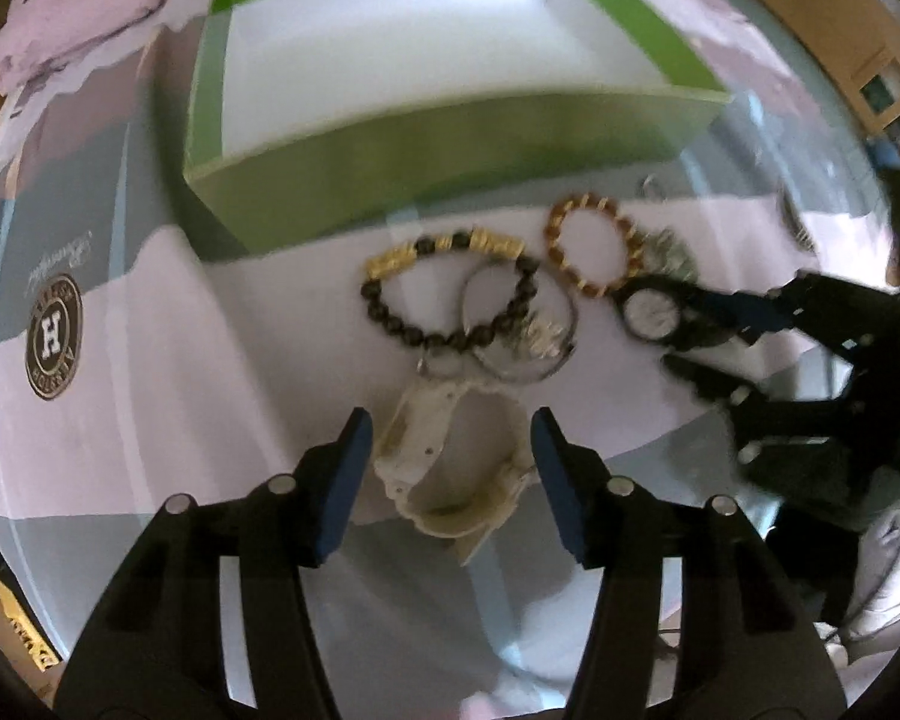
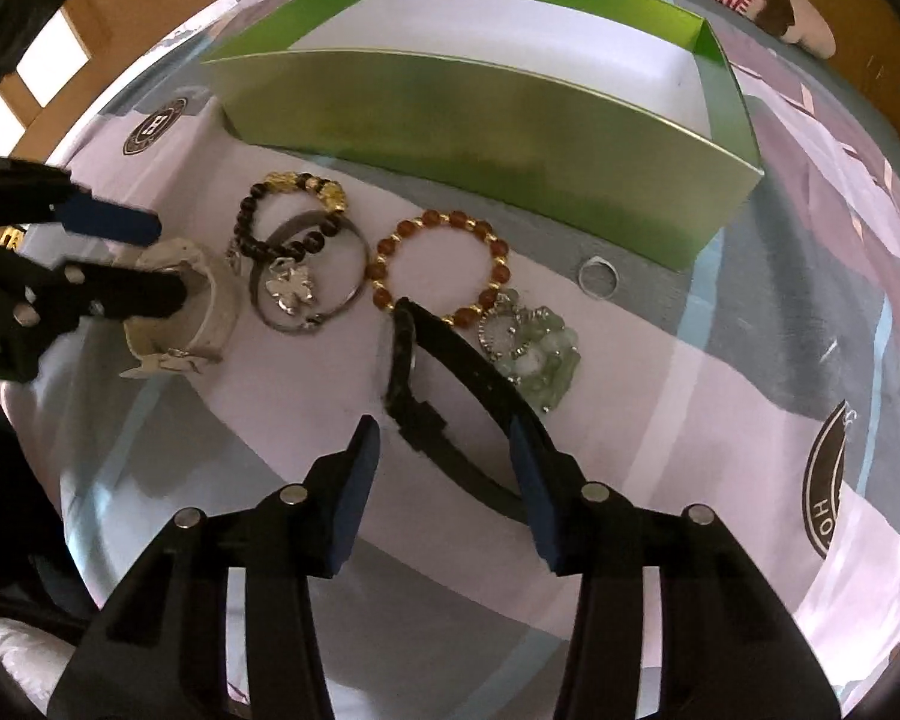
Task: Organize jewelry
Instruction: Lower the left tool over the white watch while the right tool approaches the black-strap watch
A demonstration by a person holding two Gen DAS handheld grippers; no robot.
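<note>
Meanwhile both claws gape: left (image 1: 450, 450) around white watch (image 1: 444, 468), right (image 2: 444, 456) astride black watch (image 2: 444, 396).

Bed by daylight — patterned cover

A pink, grey and blue bedspread (image 2: 780, 312) with round dark emblems (image 1: 54, 336); rumpled pink bedding (image 1: 90, 0) behind, wooden furniture (image 2: 150, 6) beyond — a bright window (image 2: 54, 60).

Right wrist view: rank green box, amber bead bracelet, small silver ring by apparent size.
1. green box, by far the largest.
2. amber bead bracelet, mid-sized loop.
3. small silver ring, smallest.

The box sits farther from the camera than the other two, so nearness does not explain its lead.
</note>
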